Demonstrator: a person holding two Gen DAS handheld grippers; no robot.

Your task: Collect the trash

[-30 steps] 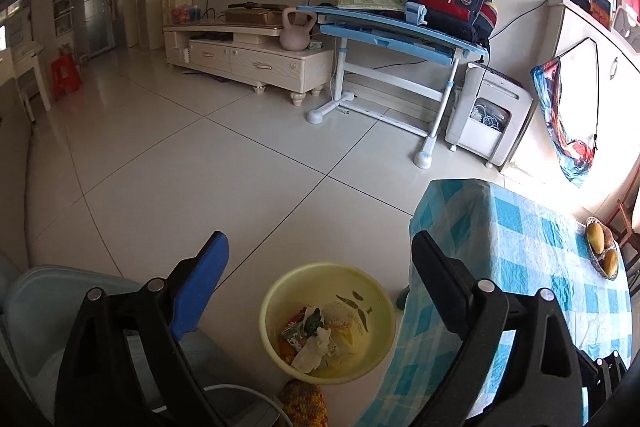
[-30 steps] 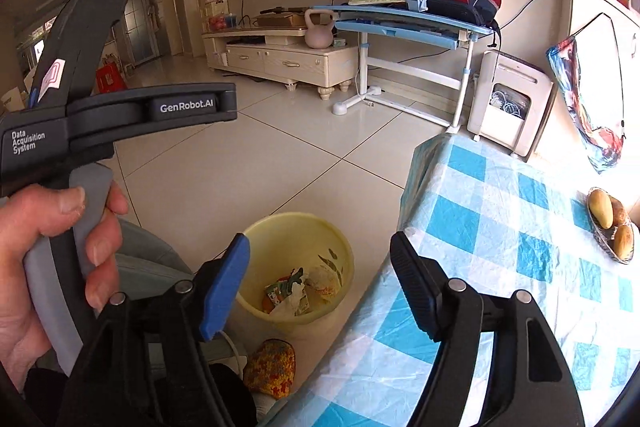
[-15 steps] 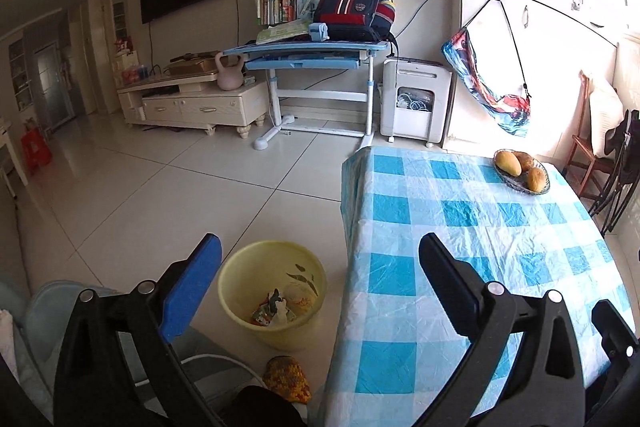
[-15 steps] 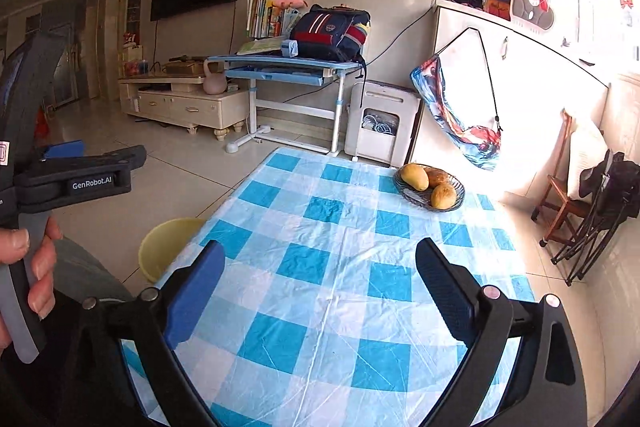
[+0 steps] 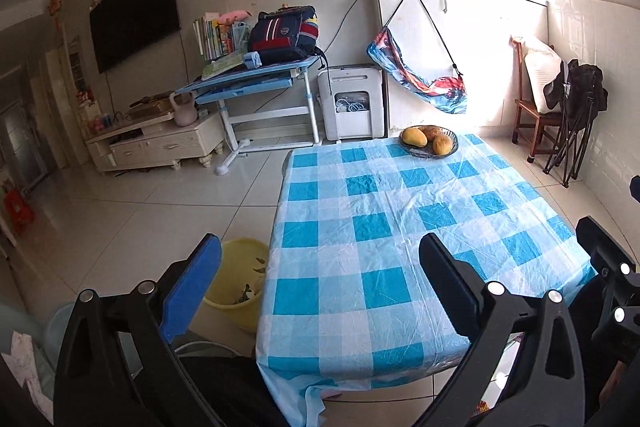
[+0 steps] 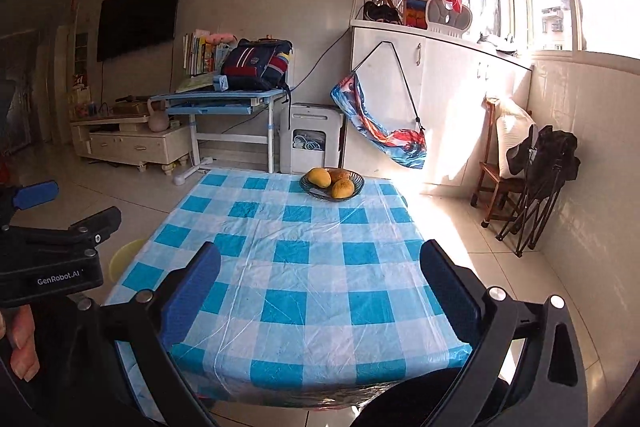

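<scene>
I've swung both claws from the yellow bin [image 5: 236, 281] to the checked table [image 5: 384, 227]; my left claw [image 5: 320, 291] and right claw [image 6: 320, 291], just opened, gape empty. Fruit bowl [image 6: 332, 183] sits at the far edge, the bin on the floor just left of the table.

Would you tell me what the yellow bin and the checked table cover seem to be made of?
Yellow bin: probably moulded plastic, smooth, thin-walled, evenly coloured. Checked table cover: likely thin plastic sheet, glossy with fine crinkles catching the light; coated fabric cannot be ruled out.

Glossy crinkled plastic tablecloth [image 5: 372, 227], glossy floor tiles [image 5: 160, 211], yellow plastic bin [image 5: 240, 279]
</scene>
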